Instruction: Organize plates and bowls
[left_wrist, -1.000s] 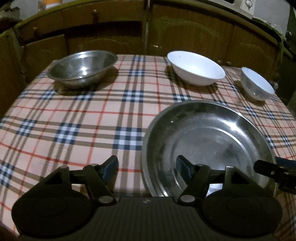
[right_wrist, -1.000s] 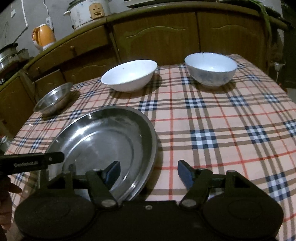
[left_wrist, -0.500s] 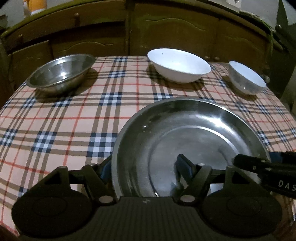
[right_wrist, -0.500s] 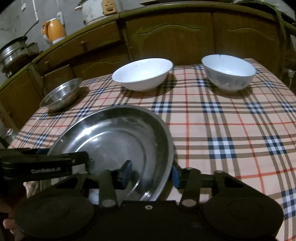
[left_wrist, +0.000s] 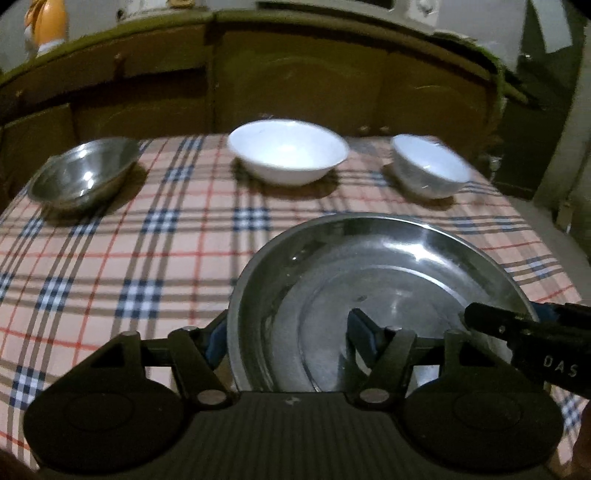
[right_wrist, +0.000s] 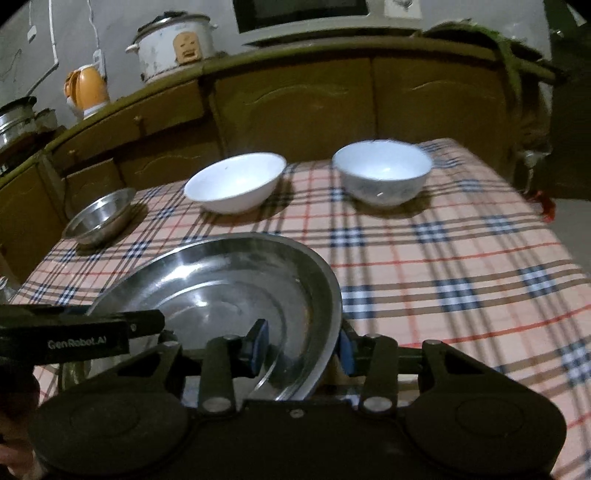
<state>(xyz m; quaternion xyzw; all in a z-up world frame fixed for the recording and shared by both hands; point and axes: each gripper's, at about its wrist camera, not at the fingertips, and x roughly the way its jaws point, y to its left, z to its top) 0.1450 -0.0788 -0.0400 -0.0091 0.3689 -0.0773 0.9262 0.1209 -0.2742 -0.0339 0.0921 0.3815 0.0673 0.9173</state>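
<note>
A large steel plate (left_wrist: 388, 266) (right_wrist: 221, 280) lies near the front of the checked tablecloth. My right gripper (right_wrist: 302, 343) is shut on its right rim, one pad inside and one outside. My left gripper (left_wrist: 288, 332) straddles the left rim. Its jaws are closing, the outer pad at the rim and the inner pad still apart over the plate's floor. At the far side stand a steel bowl (left_wrist: 81, 177) (right_wrist: 99, 218), a wide white bowl (left_wrist: 288, 151) (right_wrist: 236, 181) and a smaller white bowl (left_wrist: 428, 166) (right_wrist: 382, 173).
Brown wooden cabinets (right_wrist: 295, 103) run close behind the table. On the counter stand a white rice cooker (right_wrist: 173, 44) and an orange kettle (right_wrist: 86, 90). The table's right edge (right_wrist: 554, 236) drops to the floor. Bare cloth (left_wrist: 129, 266) lies left of the plate.
My right gripper has shut on the plate's right rim. My left gripper has slid over the left rim and narrowed a little. Both views have pulled back and risen slightly.
</note>
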